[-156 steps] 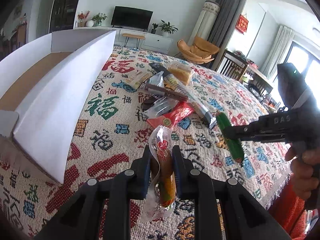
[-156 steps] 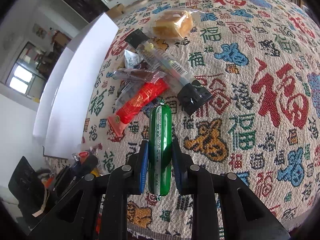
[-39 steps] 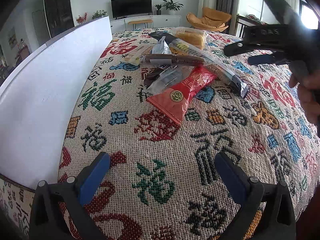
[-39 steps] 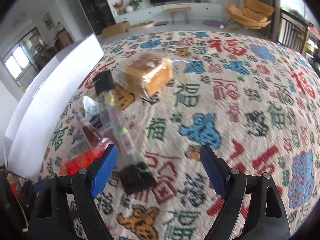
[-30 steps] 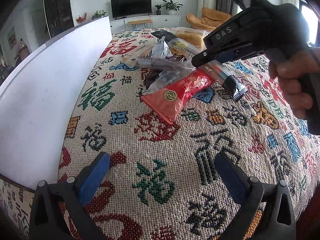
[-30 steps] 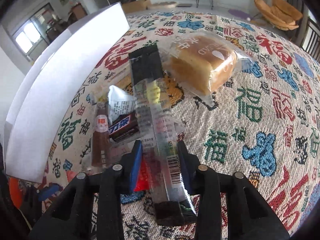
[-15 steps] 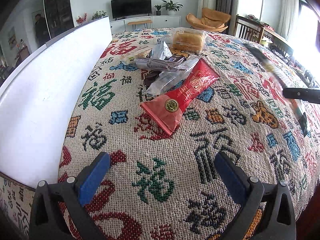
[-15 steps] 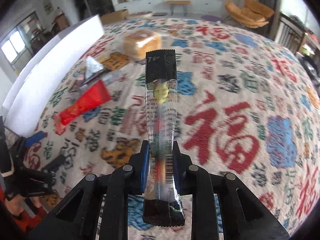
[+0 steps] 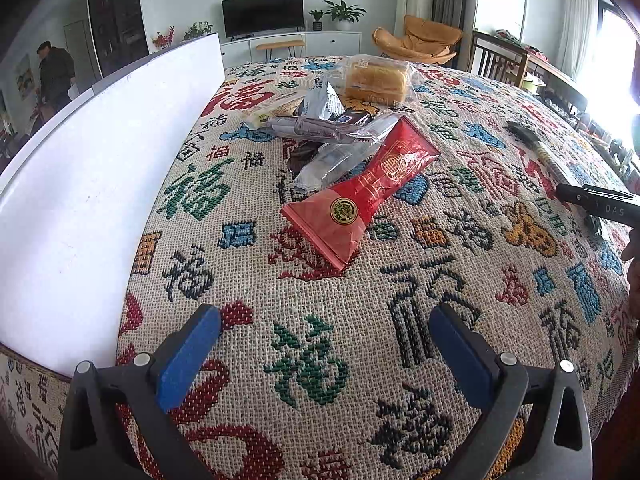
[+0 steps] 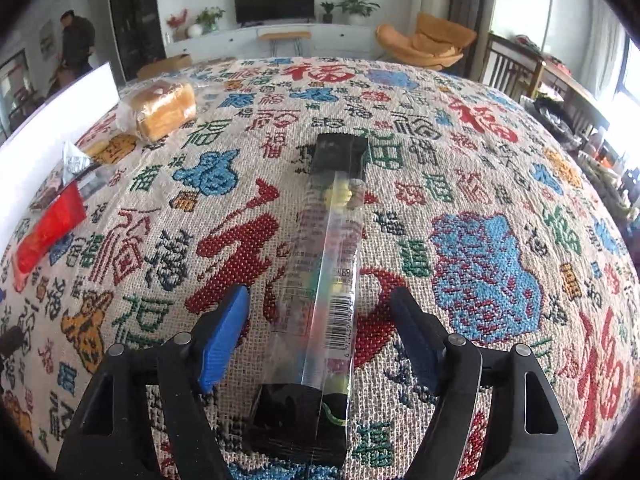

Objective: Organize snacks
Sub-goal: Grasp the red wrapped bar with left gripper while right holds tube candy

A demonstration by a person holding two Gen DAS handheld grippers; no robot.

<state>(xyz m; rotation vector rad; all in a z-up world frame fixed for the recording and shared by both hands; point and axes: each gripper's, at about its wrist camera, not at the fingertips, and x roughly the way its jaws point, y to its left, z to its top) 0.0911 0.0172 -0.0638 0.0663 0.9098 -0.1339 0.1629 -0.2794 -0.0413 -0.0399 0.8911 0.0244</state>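
A long clear snack pack with black ends point(image 10: 332, 272) lies flat on the patterned cloth between the open fingers of my right gripper point(image 10: 320, 332), apart from the pile; it also shows in the left wrist view point(image 9: 548, 156). My left gripper point(image 9: 324, 356) is open and empty near the table's front edge. Ahead of it lies a red packet point(image 9: 368, 196), and beyond that a heap of wrapped snacks point(image 9: 320, 128) and a bagged bread loaf point(image 9: 376, 78). The loaf point(image 10: 164, 110) and the red packet point(image 10: 48, 228) also show at the left of the right wrist view.
A white cardboard box wall point(image 9: 92, 168) stands along the left side of the table. The patterned tablecloth point(image 9: 460, 280) covers the whole top. Chairs and a TV cabinet stand beyond the far edge. A person stands at the far left of the room.
My right gripper carried the long clear pack away from the pile to the right, set it on the cloth and opened. The left gripper has stayed still and open.
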